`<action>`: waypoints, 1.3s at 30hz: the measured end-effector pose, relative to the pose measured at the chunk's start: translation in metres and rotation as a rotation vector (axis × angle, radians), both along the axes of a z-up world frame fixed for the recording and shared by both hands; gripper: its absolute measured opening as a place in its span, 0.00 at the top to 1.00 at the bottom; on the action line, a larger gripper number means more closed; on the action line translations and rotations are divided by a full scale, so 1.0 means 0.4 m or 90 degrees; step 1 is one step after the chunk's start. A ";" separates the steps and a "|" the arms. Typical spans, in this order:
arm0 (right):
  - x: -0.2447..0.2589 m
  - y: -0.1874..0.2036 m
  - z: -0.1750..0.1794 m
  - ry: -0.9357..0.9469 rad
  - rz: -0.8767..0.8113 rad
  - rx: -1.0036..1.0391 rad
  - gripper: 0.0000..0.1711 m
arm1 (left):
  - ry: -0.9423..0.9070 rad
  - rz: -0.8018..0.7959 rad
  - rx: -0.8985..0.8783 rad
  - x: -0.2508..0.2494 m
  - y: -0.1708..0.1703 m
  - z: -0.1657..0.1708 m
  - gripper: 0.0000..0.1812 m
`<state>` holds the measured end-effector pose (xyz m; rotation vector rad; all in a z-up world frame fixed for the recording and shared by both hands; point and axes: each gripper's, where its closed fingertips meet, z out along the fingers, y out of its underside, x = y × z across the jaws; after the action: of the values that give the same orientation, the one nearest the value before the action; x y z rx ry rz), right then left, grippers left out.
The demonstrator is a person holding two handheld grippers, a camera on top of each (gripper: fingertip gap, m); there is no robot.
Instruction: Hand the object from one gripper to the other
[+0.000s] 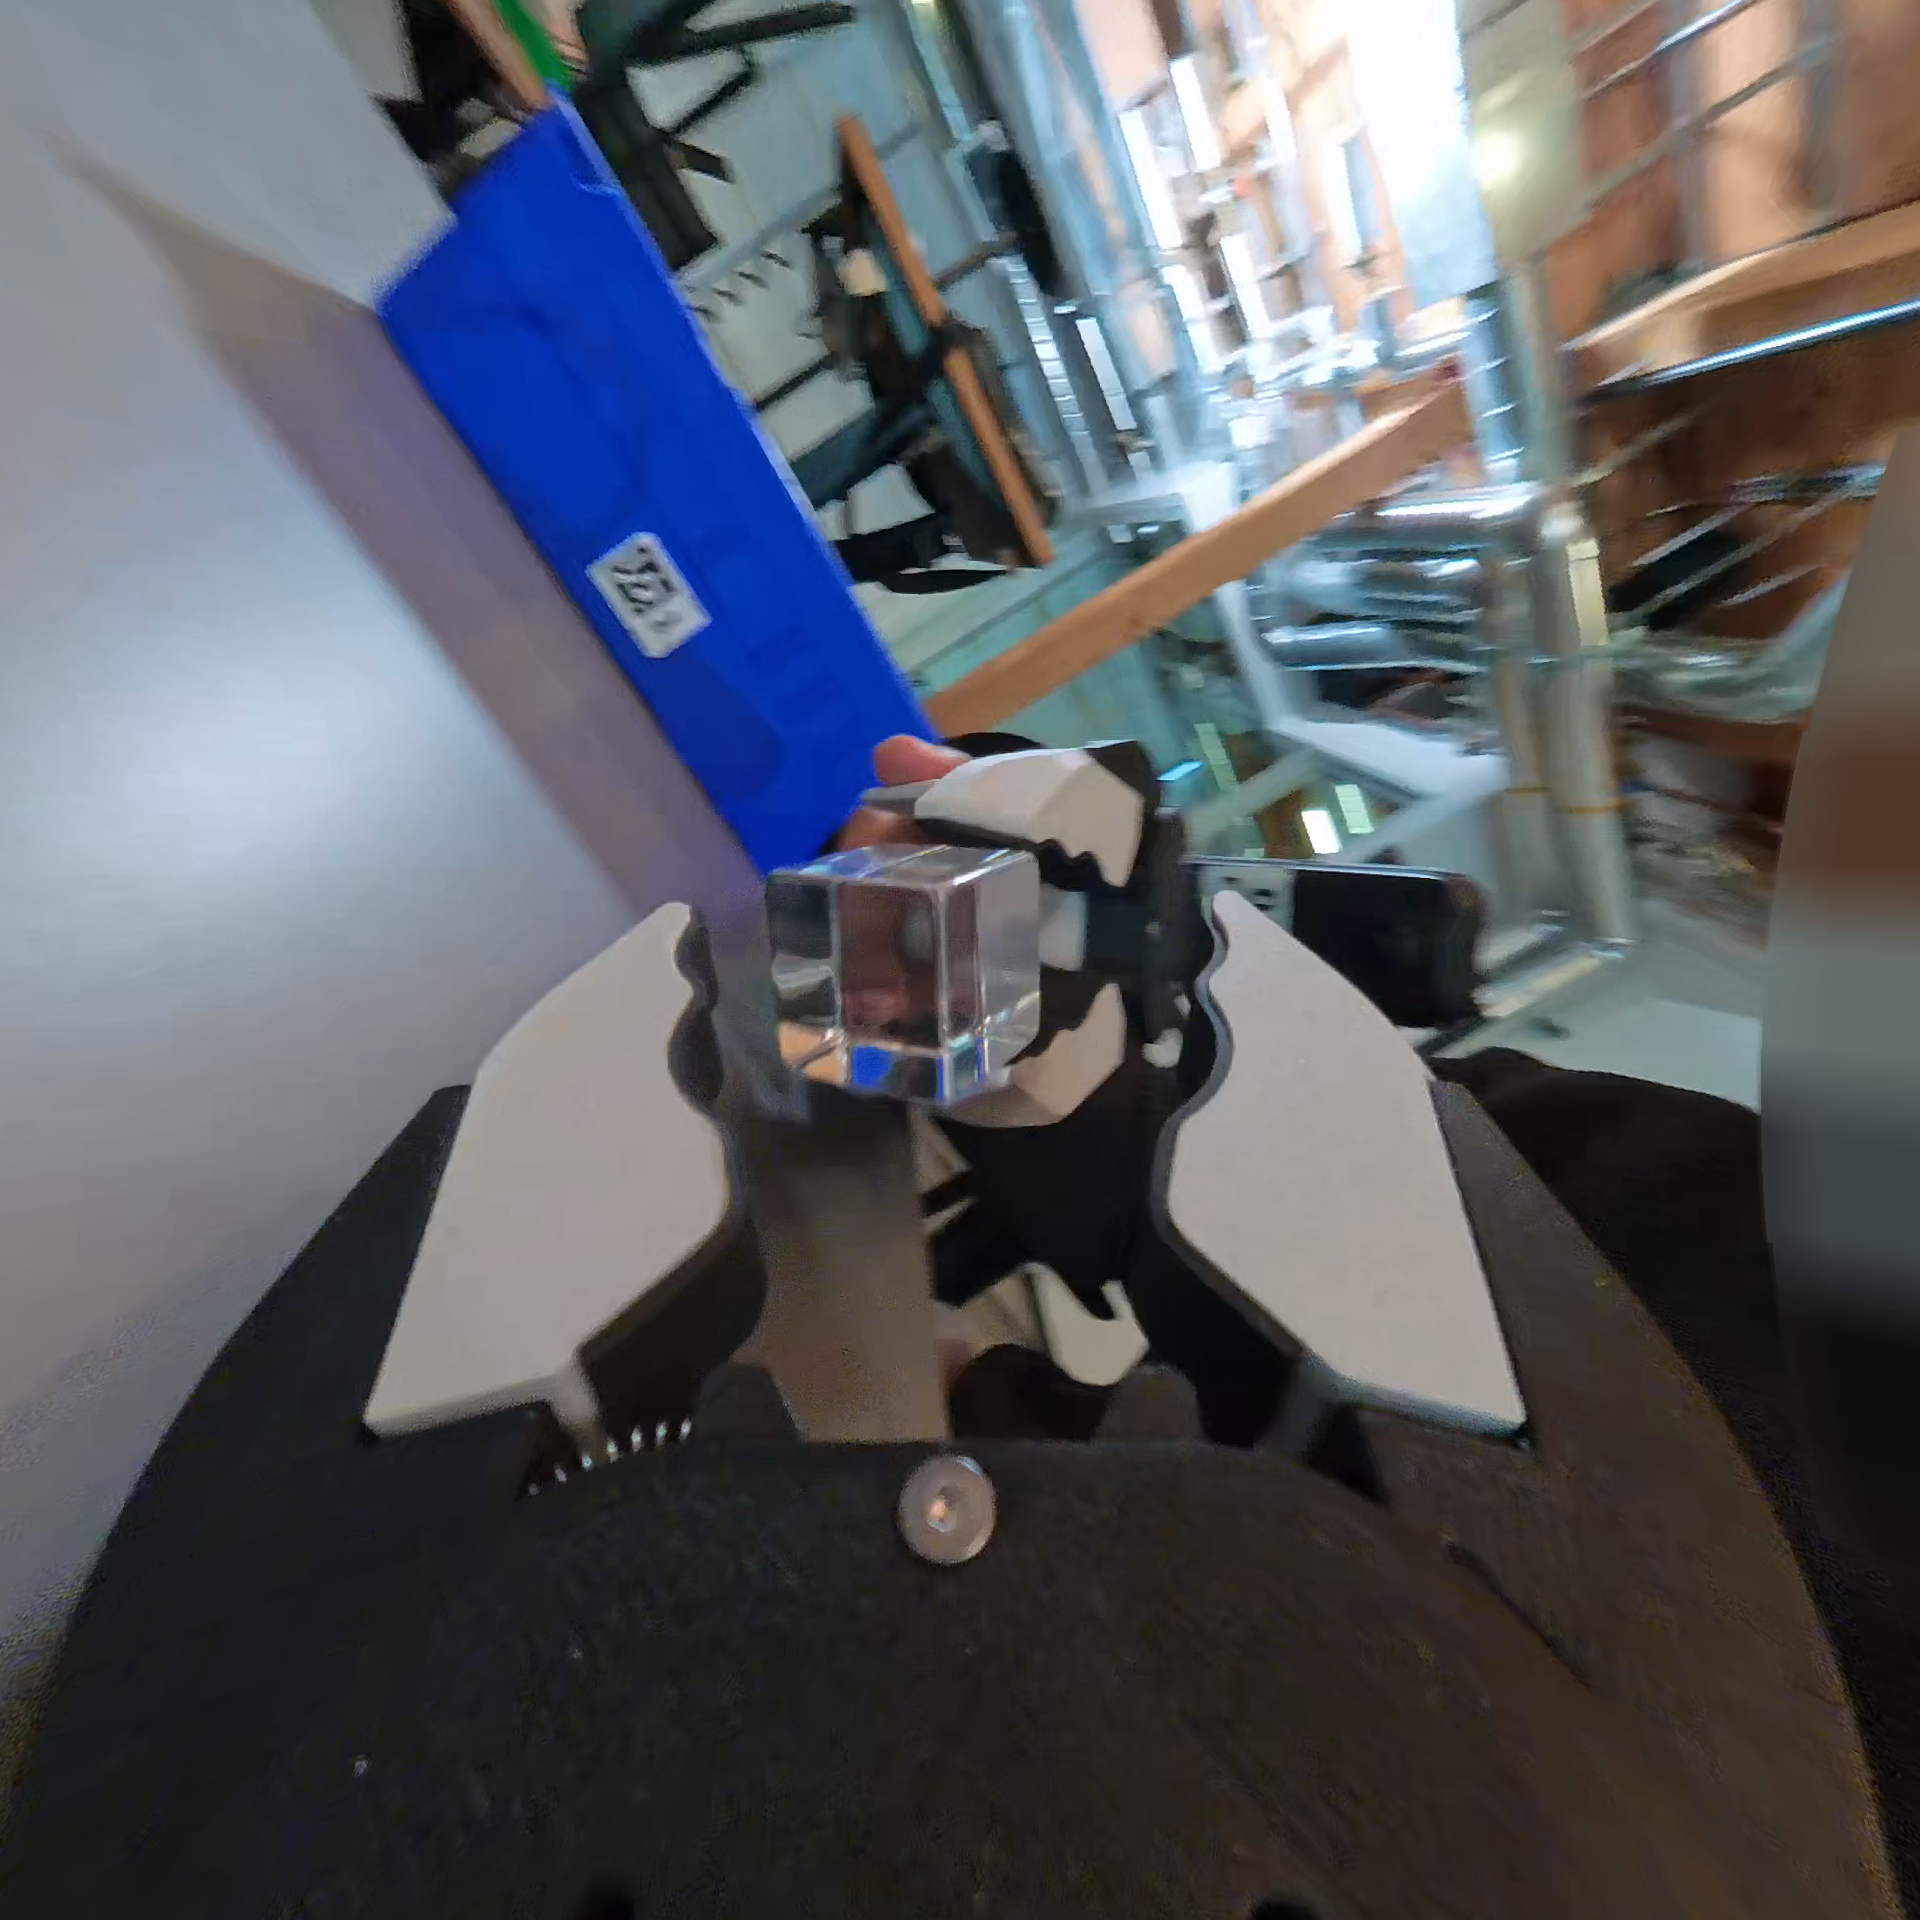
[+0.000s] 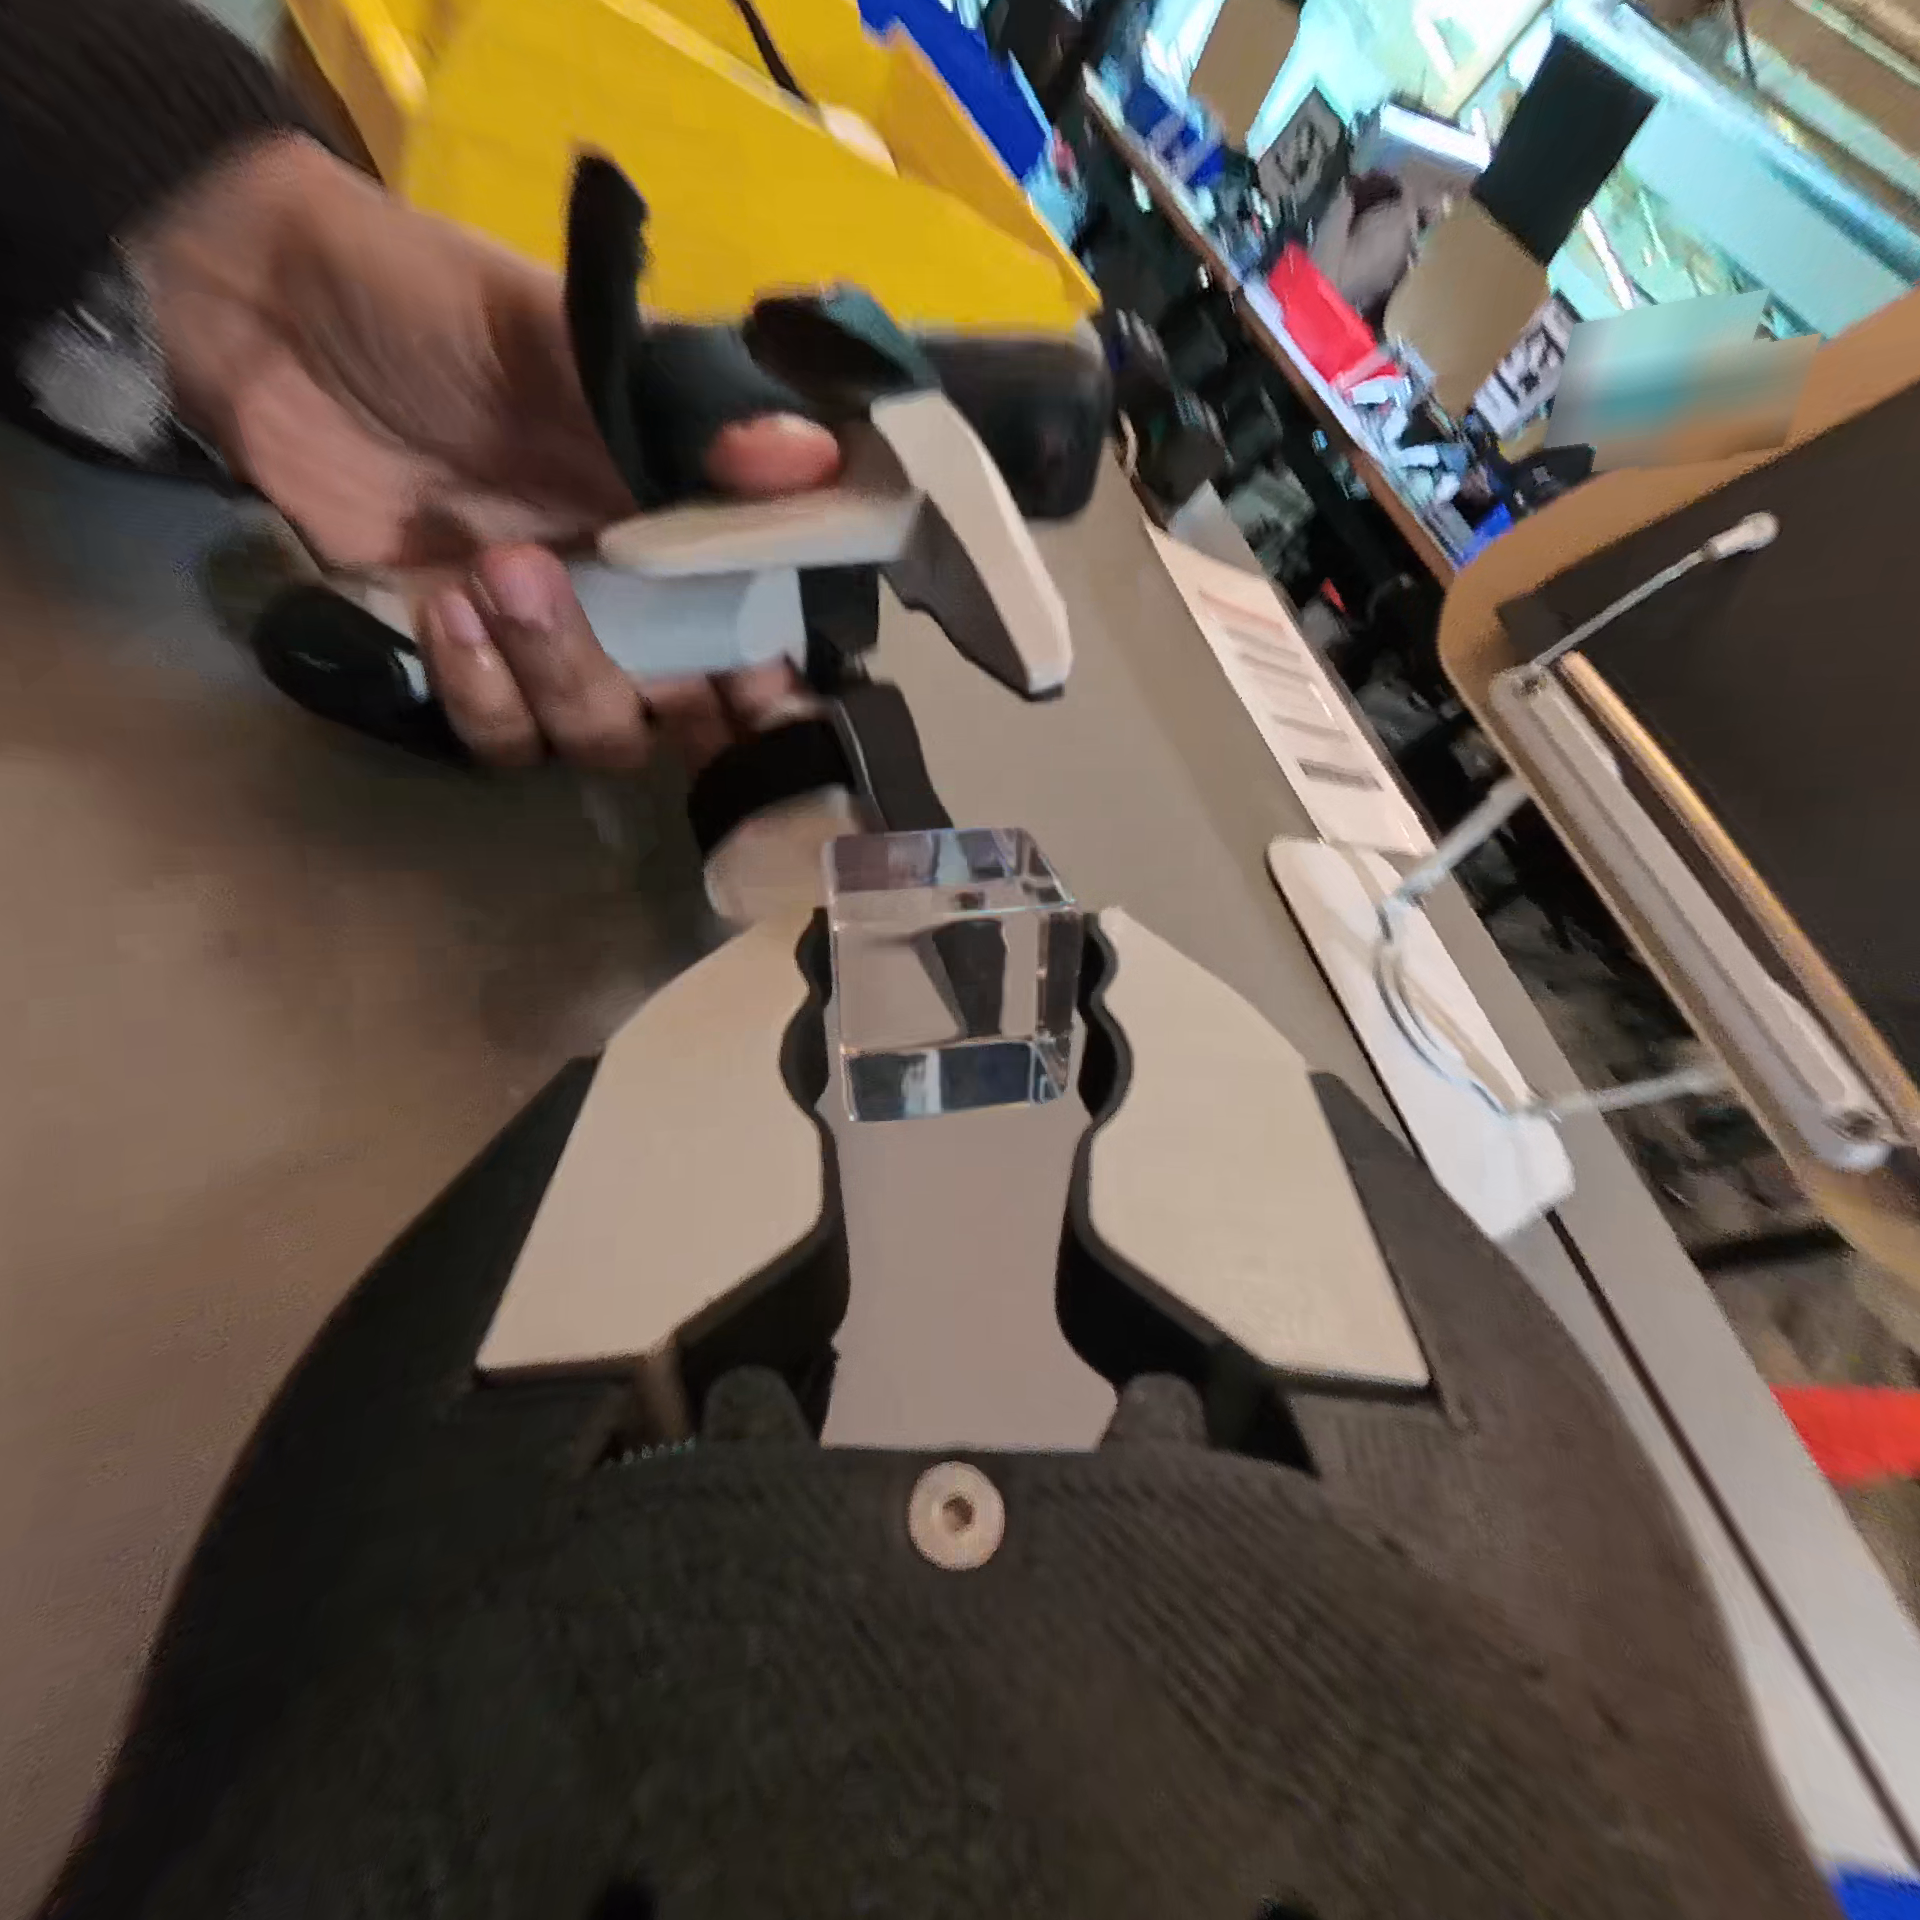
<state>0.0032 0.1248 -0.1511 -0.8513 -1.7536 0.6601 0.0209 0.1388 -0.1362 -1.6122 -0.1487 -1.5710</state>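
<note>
Handover in mid-air above the grey table (image 2: 260,1039): the left gripper (image 1: 951,956), jaws spread wide and empty, should straddle and close squarely on the free faces of the clear cube (image 2: 951,971), clamped between the right gripper (image 2: 954,997) tips, before that grip releases.

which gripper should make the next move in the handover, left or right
Left. The right gripper is shut on the clear cube, while the left gripper is open and empty with the cube just ahead of its fingertips, so it probably closes next.
</note>
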 end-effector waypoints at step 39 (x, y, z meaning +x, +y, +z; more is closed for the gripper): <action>-0.030 0.054 -0.014 -0.007 -0.140 0.014 0.38 | 0.143 0.119 -0.015 -0.053 0.016 -0.030 0.75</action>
<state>-0.0086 0.1463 -0.1566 -1.0166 -1.6442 0.4907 -0.0005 0.1454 -0.1481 -1.7280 -0.1924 -1.2423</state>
